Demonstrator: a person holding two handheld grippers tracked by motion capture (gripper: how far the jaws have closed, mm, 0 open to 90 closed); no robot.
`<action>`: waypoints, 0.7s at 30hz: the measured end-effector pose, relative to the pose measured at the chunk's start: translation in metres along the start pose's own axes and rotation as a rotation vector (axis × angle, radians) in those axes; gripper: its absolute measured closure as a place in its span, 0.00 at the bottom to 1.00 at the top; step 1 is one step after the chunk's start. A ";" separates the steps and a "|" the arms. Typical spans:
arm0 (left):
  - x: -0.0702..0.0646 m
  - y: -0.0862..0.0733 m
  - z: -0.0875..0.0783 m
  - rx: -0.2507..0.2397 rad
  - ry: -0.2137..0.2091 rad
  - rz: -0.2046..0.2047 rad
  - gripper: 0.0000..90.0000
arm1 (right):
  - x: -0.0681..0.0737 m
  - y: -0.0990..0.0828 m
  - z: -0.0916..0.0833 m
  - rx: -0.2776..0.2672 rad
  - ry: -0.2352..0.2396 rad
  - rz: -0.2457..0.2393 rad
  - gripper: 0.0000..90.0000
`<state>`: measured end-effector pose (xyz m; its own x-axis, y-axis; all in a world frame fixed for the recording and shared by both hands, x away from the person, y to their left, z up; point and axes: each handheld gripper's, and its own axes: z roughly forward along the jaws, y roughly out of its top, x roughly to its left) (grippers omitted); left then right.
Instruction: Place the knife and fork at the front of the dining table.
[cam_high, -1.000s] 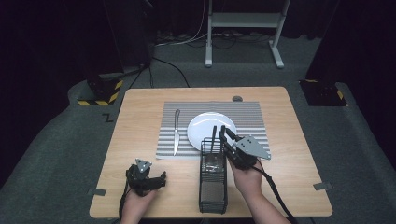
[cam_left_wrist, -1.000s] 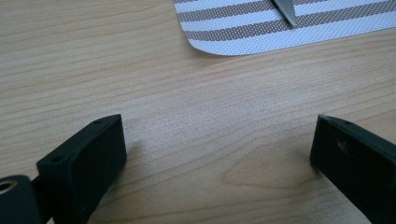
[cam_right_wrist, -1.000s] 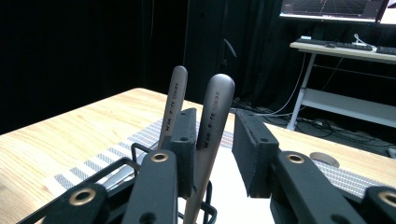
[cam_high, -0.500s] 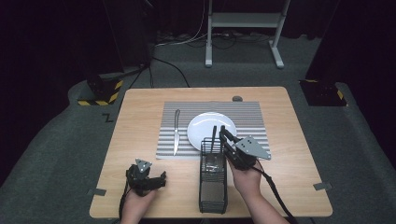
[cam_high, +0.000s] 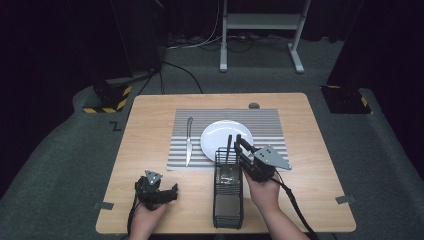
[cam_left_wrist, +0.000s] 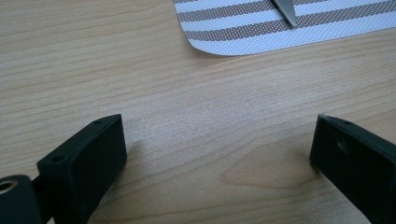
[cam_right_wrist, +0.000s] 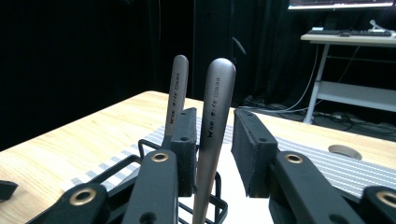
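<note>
Right gripper view: the right gripper has its two black fingers partly open on either side of a grey metal handle, with a narrow gap on each side, so I cannot tell whether they touch it. The handle stands nearly upright, its rounded end uppermost and leaning slightly right; its lower end is hidden down inside a black wire basket. A second handle stands just behind the left finger, also upright, its lower part hidden. The lettering on both is too small to read.

In the high view the right gripper sits at the far end of the basket, whose long axis runs from the person toward the white plate. The plate lies on a striped mat, with a knife on the mat left of it, blade toward the person.

The left gripper rests near the front edge of the tabletop, well apart from the basket. In the left gripper view its fingers stand wide open over bare wood, holding nothing; the mat corner and the knife tip are cut off at the top.
</note>
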<state>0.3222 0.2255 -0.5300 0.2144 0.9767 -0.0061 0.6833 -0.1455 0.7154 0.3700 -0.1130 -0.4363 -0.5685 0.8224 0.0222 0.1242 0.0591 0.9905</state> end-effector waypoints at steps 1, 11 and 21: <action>0.000 0.000 0.000 0.000 0.000 0.000 0.04 | 0.000 0.000 0.001 0.006 0.003 0.004 0.81; 0.000 0.000 0.000 0.000 0.000 0.001 0.04 | 0.004 -0.001 -0.004 -0.022 0.048 0.005 0.90; 0.000 0.000 0.000 0.000 -0.001 0.002 0.05 | 0.005 -0.002 -0.010 -0.038 0.061 0.000 0.90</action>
<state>0.3218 0.2259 -0.5299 0.2163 0.9763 -0.0049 0.6827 -0.1477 0.7156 0.3589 -0.1142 -0.4367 -0.6172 0.7863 0.0292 0.0936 0.0365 0.9949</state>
